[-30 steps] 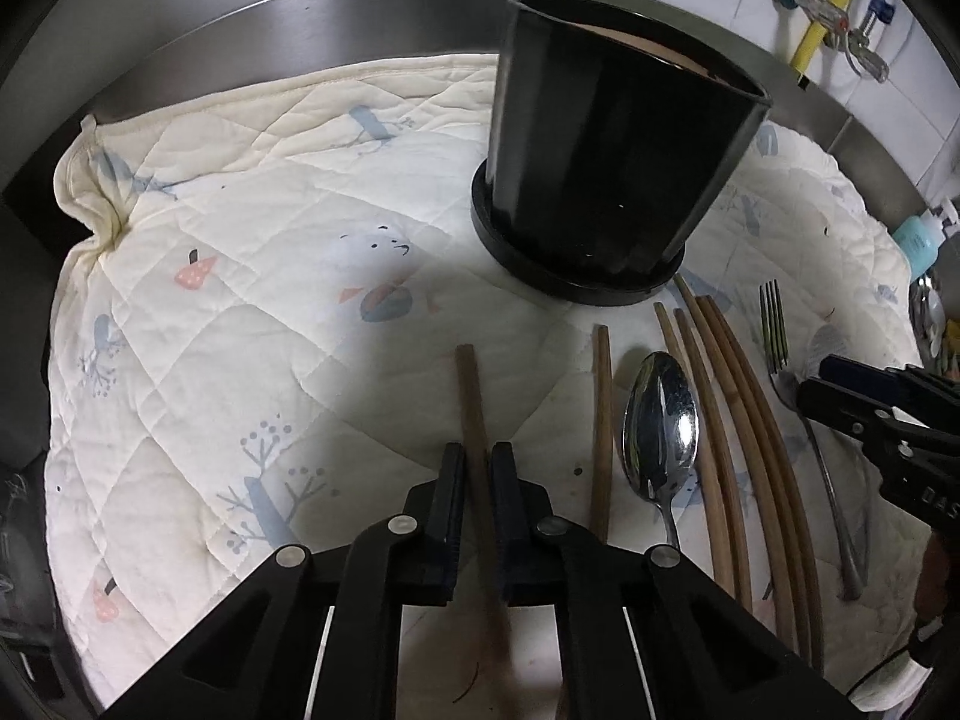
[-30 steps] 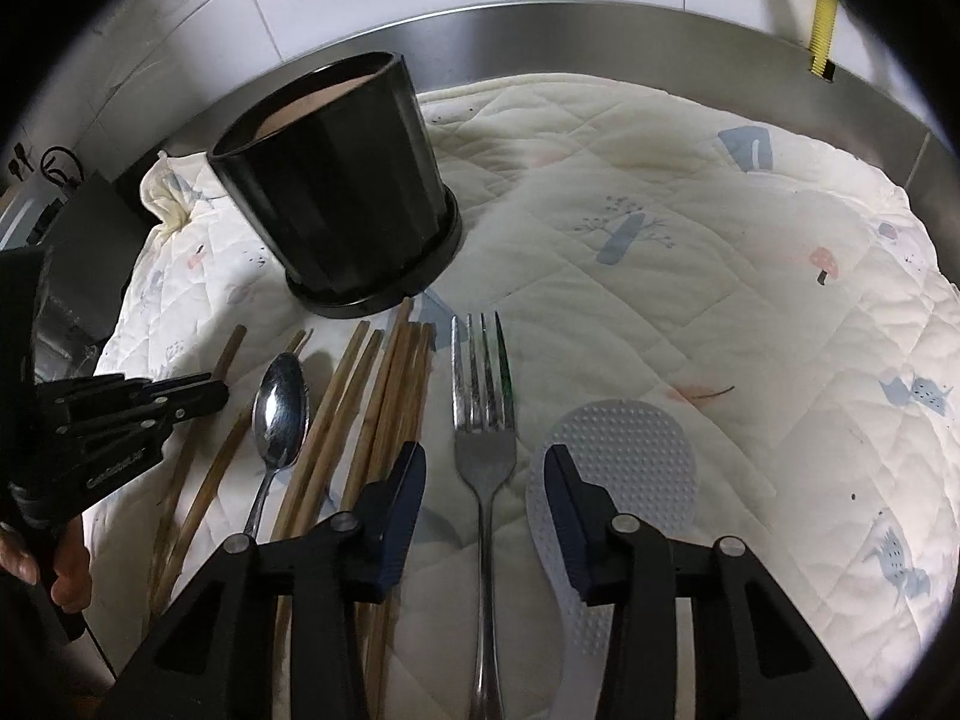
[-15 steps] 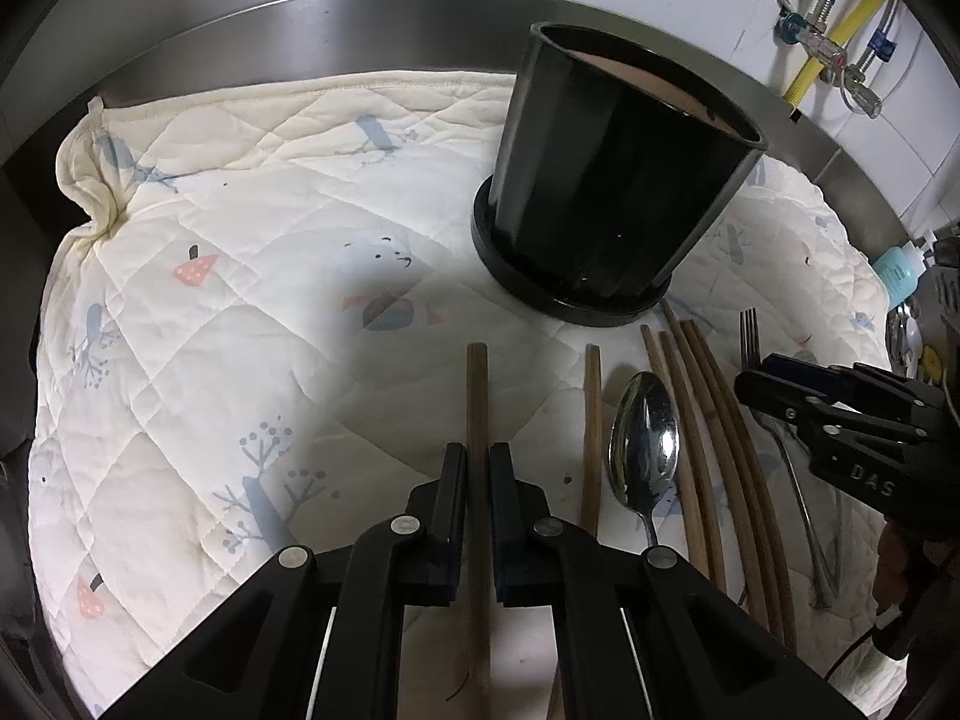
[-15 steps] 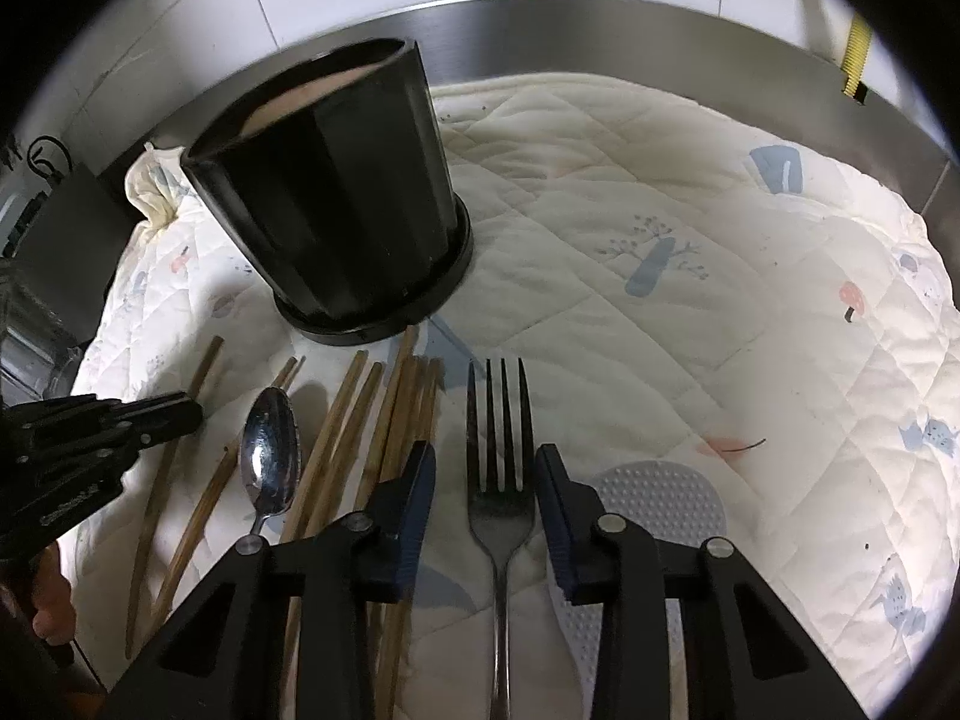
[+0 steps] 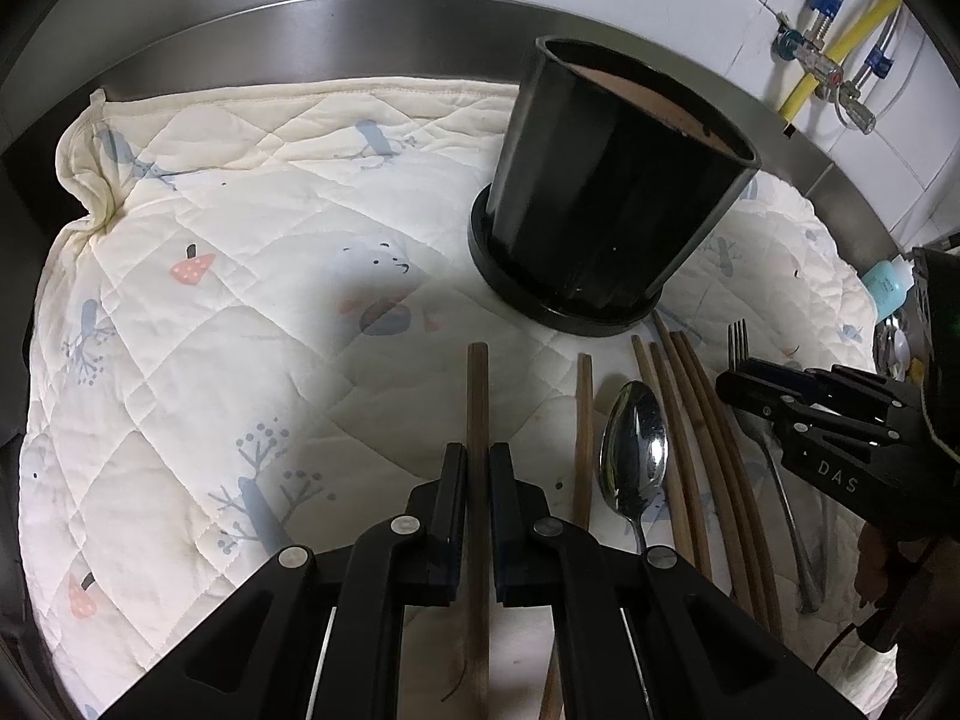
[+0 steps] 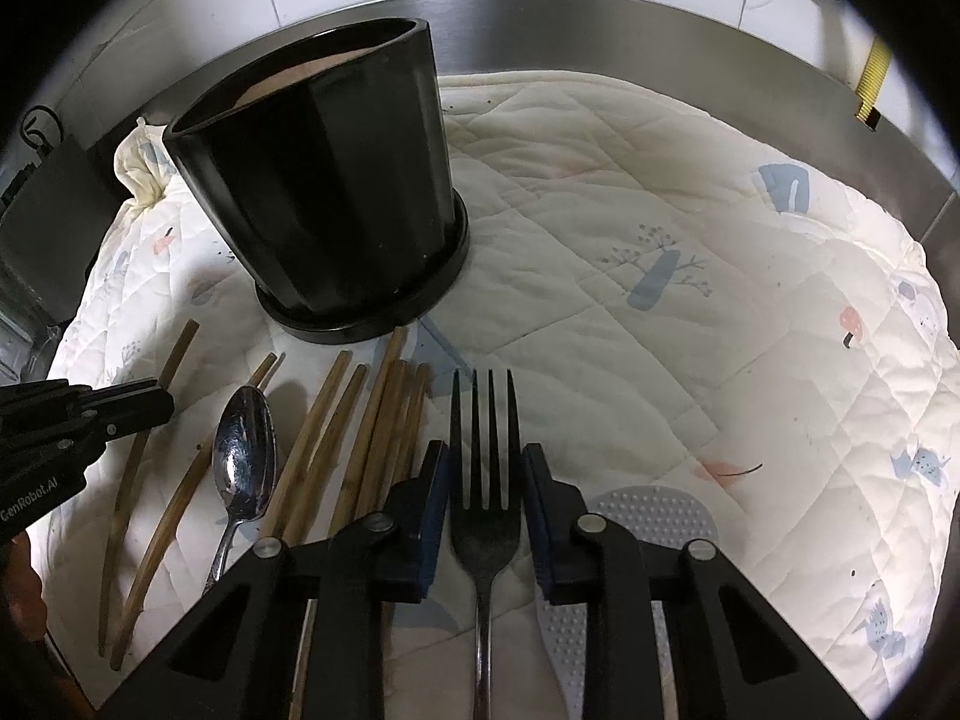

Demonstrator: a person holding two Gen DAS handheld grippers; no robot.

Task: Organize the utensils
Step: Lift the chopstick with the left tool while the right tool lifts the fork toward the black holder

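My left gripper (image 5: pixel 477 467) is shut on a brown chopstick (image 5: pixel 477 396) that points toward the black pot (image 5: pixel 606 204). A second chopstick (image 5: pixel 583 420), a steel spoon (image 5: pixel 635 456) and several more chopsticks (image 5: pixel 702 438) lie to its right on the quilted mat (image 5: pixel 240 300). My right gripper (image 6: pixel 485 468) straddles a steel fork (image 6: pixel 485 468), with a jaw close on each side of its head. The fork rests on the mat (image 6: pixel 720 330). The pot (image 6: pixel 324 192) stands beyond, at the upper left. The left gripper (image 6: pixel 90 414) shows at the left edge.
A grey dotted rice paddle (image 6: pixel 654 516) lies just right of my right gripper. A steel rim (image 5: pixel 300 42) and white tiled wall bound the mat at the back. Pipes with a yellow hose (image 5: pixel 834 42) and a teal bottle (image 5: pixel 888 288) are at the right.
My right gripper moved left from between fork and paddle to over the fork, and its jaws narrowed around the fork head. My left gripper kept its hold on the chopstick and drew back slightly.
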